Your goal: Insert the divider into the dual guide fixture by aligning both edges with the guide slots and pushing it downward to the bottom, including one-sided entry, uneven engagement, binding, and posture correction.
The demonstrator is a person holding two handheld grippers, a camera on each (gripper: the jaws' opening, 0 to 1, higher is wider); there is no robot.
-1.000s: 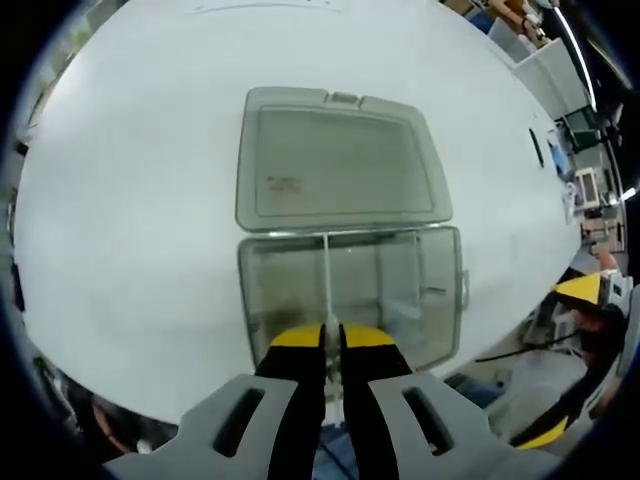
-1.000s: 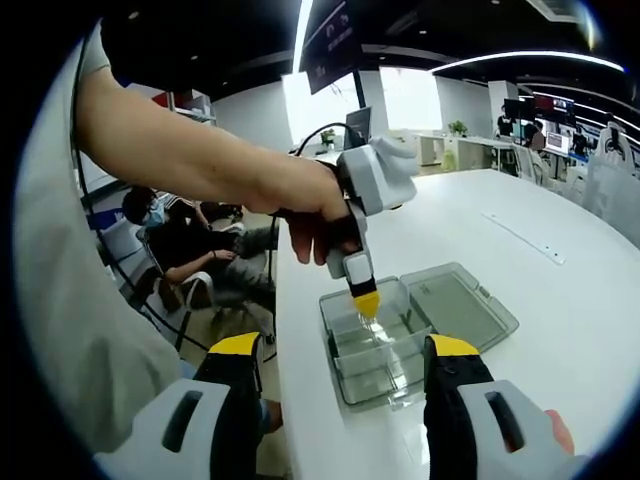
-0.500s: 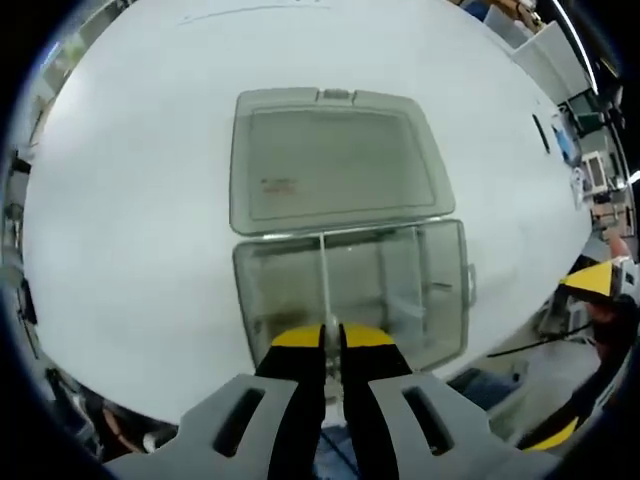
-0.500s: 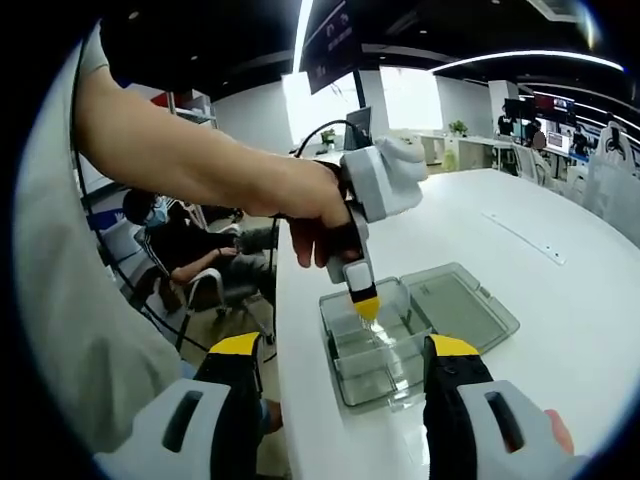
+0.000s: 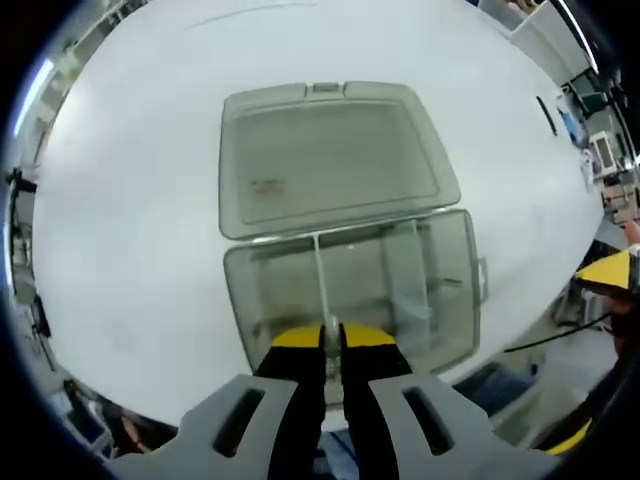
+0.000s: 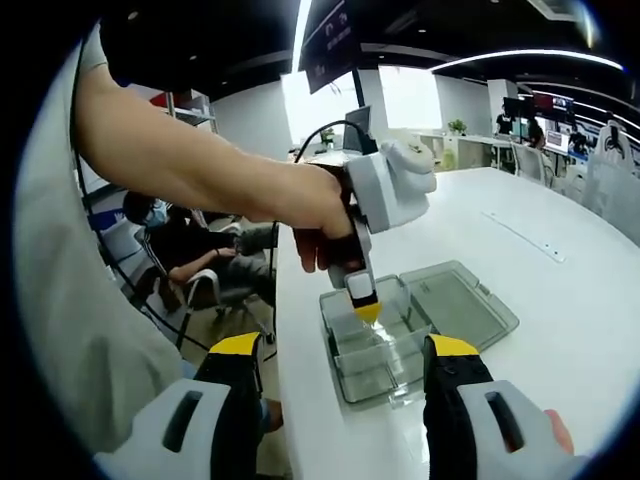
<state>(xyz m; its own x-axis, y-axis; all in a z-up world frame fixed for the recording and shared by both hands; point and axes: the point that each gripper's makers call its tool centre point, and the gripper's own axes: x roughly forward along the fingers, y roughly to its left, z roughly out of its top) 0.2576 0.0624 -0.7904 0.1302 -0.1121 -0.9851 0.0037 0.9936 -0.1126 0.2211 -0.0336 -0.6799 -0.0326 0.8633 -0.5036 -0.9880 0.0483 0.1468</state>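
Note:
A clear plastic box (image 5: 355, 290) with its lid (image 5: 330, 155) folded flat behind it lies on the white table (image 5: 130, 200). My left gripper (image 5: 332, 340) is shut on a thin clear divider (image 5: 320, 285) that stands edge-on inside the box, running from the jaws toward the hinge. A second divider (image 5: 418, 275) stands further right in the box. In the right gripper view the left gripper (image 6: 366, 312) points down into the box (image 6: 375, 345), held by a person's hand (image 6: 315, 225). My right gripper (image 6: 345, 350) is open, its jaws wide apart, hanging short of the table's edge.
The table (image 6: 560, 300) stretches far to the right behind the box. People sit on chairs (image 6: 190, 265) left of the table. Desks and monitors (image 6: 520, 120) fill the room's back. A yellow-tipped jaw (image 5: 610, 272) shows at the right edge of the left gripper view.
The left gripper has tilted and dropped a little toward the box; box and lid sit lower-left and larger in its view. The right gripper has stayed put.

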